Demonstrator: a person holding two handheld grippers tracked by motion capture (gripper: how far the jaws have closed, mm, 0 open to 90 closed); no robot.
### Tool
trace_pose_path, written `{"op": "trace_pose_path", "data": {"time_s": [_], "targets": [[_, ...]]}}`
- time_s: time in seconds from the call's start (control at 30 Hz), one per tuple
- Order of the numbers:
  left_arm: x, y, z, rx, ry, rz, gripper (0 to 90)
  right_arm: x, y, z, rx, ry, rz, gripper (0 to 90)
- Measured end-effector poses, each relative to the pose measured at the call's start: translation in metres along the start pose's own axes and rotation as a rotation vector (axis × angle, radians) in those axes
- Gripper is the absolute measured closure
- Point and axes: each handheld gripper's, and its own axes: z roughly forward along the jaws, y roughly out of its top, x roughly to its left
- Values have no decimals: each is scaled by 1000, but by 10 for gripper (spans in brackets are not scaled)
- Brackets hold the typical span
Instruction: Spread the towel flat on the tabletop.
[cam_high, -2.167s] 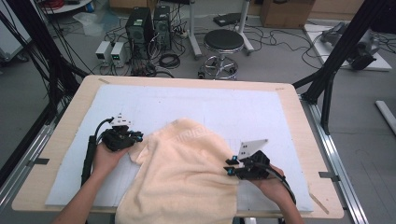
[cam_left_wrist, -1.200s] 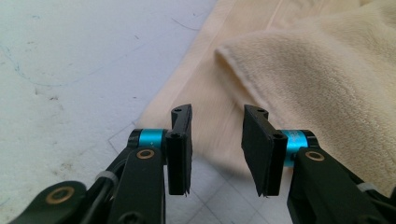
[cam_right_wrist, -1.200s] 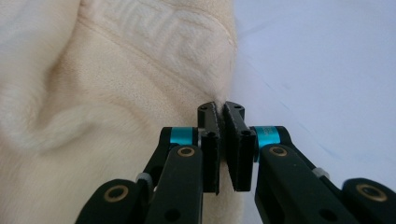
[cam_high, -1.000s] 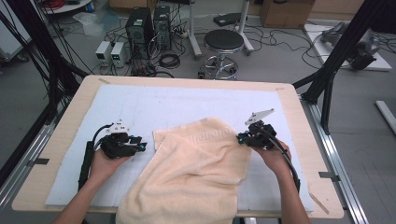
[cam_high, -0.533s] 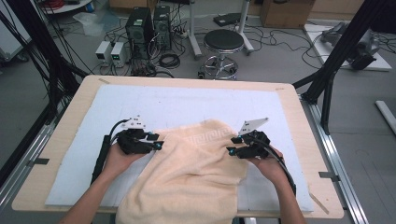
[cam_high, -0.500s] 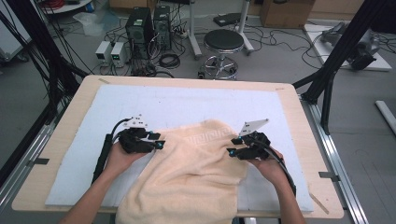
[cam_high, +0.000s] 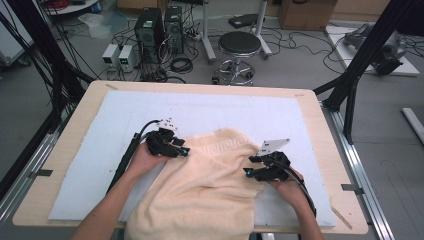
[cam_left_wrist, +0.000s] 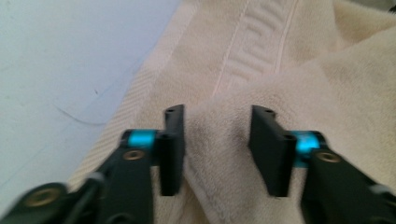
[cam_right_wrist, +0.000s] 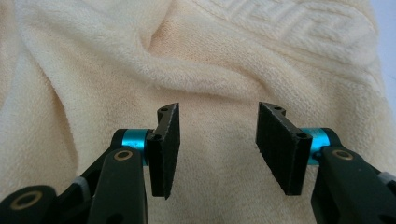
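A cream towel (cam_high: 210, 185) with a woven key-pattern band lies rumpled on the white mat, its near end hanging over the table's front edge. My left gripper (cam_high: 184, 150) is at the towel's upper left edge. In the left gripper view its jaws (cam_left_wrist: 217, 140) stand apart with a raised fold of towel (cam_left_wrist: 280, 70) between them, and the pads do not clearly press it. My right gripper (cam_high: 248, 166) is at the towel's right side. Its jaws (cam_right_wrist: 217, 140) have just been opening and hover over the towel (cam_right_wrist: 233, 60) with nothing gripped.
The white mat (cam_high: 230, 110) covers a wooden table (cam_high: 80, 130), with bare mat behind the towel and to both sides. On the floor beyond stand a round stool (cam_high: 240, 45) and computer boxes (cam_high: 150, 30). Black frame posts (cam_high: 357, 65) rise at the right.
My left hand slid right from bare mat onto the towel's left edge. My right hand came nearer and lower, its jaws opened, and the towel's right part now lies flat.
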Motion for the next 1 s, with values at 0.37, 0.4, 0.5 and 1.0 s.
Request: {"op": "trace_pose_path", "data": {"time_s": [0.37, 0.4, 0.5, 1.0], "targets": [[-24, -32, -64, -4, 17, 80, 854, 14, 6, -3, -21, 34, -50, 483], [-27, -38, -73, -7, 20, 81, 854, 17, 8, -3, -26, 47, -52, 481], [-38, -57, -95, -35, 32, 92, 854, 27, 13, 2, -25, 101, -71, 476], [-56, -92, -109, -12, 18, 87, 854, 64, 11, 20, 75, 256, -178, 892]]}}
